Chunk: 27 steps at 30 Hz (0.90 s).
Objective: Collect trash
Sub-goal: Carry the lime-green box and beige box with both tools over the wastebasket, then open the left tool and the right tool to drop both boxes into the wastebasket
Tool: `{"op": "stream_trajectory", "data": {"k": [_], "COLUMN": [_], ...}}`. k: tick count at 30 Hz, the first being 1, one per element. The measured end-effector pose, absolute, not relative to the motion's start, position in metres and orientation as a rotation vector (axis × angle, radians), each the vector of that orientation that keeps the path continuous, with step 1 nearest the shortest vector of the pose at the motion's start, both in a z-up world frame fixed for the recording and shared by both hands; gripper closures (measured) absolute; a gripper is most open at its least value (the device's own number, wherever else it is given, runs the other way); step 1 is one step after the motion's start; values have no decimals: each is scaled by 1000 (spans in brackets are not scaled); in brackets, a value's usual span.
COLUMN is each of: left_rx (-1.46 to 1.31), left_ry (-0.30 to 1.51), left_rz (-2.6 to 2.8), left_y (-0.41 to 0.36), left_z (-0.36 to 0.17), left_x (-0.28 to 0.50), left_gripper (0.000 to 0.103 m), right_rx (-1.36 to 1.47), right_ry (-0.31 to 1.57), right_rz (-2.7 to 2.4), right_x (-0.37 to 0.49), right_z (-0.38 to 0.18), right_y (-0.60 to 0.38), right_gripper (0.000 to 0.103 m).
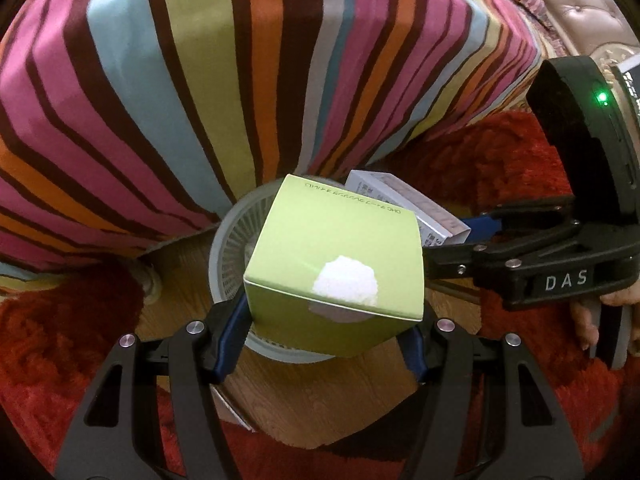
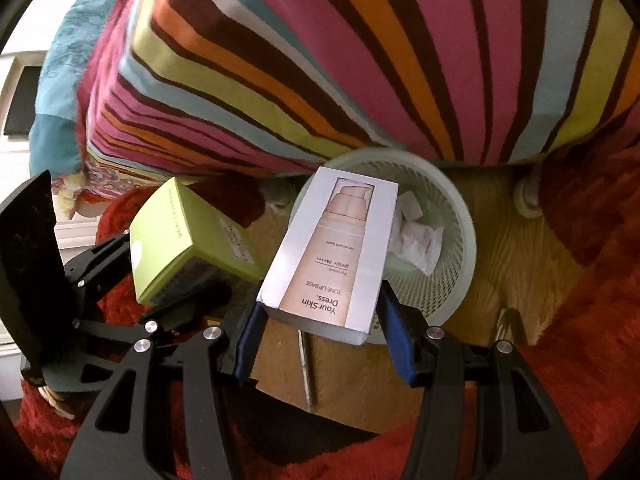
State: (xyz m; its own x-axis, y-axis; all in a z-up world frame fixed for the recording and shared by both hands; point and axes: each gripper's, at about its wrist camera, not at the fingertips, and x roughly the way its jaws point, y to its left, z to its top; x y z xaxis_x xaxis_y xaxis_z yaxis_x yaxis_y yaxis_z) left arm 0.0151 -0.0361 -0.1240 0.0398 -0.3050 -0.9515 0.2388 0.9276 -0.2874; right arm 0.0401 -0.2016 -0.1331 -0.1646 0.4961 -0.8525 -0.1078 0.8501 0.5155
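Note:
My left gripper (image 1: 324,336) is shut on a lime-green box (image 1: 336,256) and holds it over a pale mesh waste basket (image 1: 230,240). My right gripper (image 2: 320,328) is shut on a white cosmetics box (image 2: 332,256) printed with a beige bottle, held above the basket (image 2: 460,216), which has crumpled white paper (image 2: 420,240) inside. The right gripper (image 1: 472,236) and its white box (image 1: 400,196) show at the right of the left wrist view. The green box (image 2: 188,240) and the left gripper (image 2: 176,280) show at the left of the right wrist view.
A bed with a striped cover (image 1: 200,80) hangs close behind the basket. The basket stands on a wooden floor (image 2: 520,264) with a red shaggy rug (image 2: 580,320) around it. A white bed foot (image 2: 528,196) stands to the basket's right.

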Motion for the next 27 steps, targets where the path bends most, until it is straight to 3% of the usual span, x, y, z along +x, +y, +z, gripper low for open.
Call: {"op": "stream_trajectory", "data": {"k": [22, 23, 24, 26, 27], "left_rx": [-240, -241, -243, -228, -220], "left_ry": [1794, 1812, 1833, 1893, 1912], "left_rz": [-273, -263, -255, -212, -192], "left_y": [-31, -32, -32, -31, -31], "left_z": [-220, -224, -228, -241, -246], "left_x": [46, 46, 46, 44, 43], "left_gripper": [39, 39, 38, 20, 15], "right_rx": [449, 447, 443, 450, 462], "right_ry": [1911, 1924, 1937, 1960, 1970], "right_rz": [339, 318, 291, 250, 245], "right_x": [63, 63, 63, 63, 63], "right_z": [-215, -219, -224, -230, -232], "right_y": [-196, -195, -196, -198, -198], "right_gripper": [51, 48, 35, 14, 11]}}
